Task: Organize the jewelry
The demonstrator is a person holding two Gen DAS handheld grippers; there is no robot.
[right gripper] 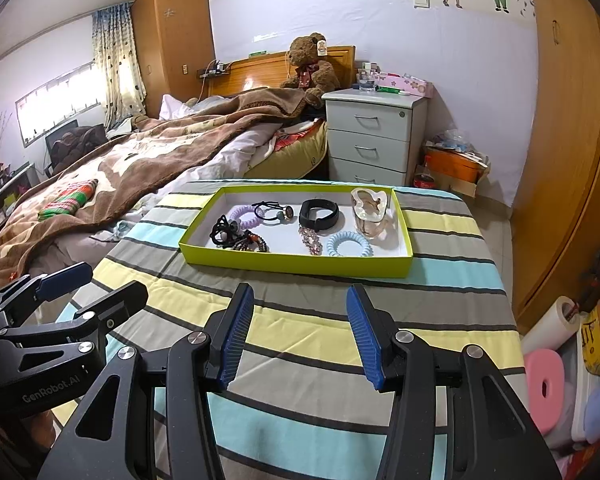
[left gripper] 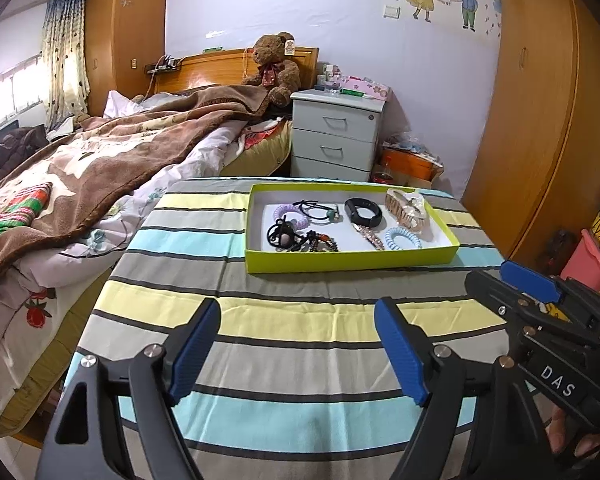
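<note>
the left gripper (left gripper: 296, 352) stands wide, its blue-padded jaws well apart with nothing but striped cloth showing between them; it holds and touches nothing. the right gripper (right gripper: 300, 332) is parted too, a bit narrower, and likewise empty. both hang above the near part of the striped tablecloth (left gripper: 300, 360), tilted downward toward it and aimed at 12 o'clock, where the tray sits.

the yellow-green tray (left gripper: 352, 260) lies flat on the cloth at 12 o'clock from both grippers, well apart from their tips. inside it, on the white floor: a lilac coil hair tie (left gripper: 286, 213) toward 10 o'clock, a black elastic with a bead (left gripper: 320, 212) just beside it, a black tangle of hair ties (left gripper: 280, 234) at 8 o'clock touching a beaded bracelet (left gripper: 320, 242), a black wristband (left gripper: 363, 212) at the middle, a sparkly clip (left gripper: 370, 236) below it, a pale blue coil hair tie (left gripper: 402, 239) at 5 o'clock, and a large pale hair claw (left gripper: 406, 208) at 2 o'clock (all jewelry appears to be inside the tray already).

from the left wrist, the right gripper shows at 3 o'clock, with a bit of the hand (left gripper: 572, 436) that bears it. from the right wrist, the left gripper (right gripper: 88, 284) shows at 9 o'clock, no hand visible. the right wrist view alone shows pink foam pieces (right gripper: 544, 384) and a paper roll (right gripper: 552, 324) on the floor at 4 o'clock.
</note>
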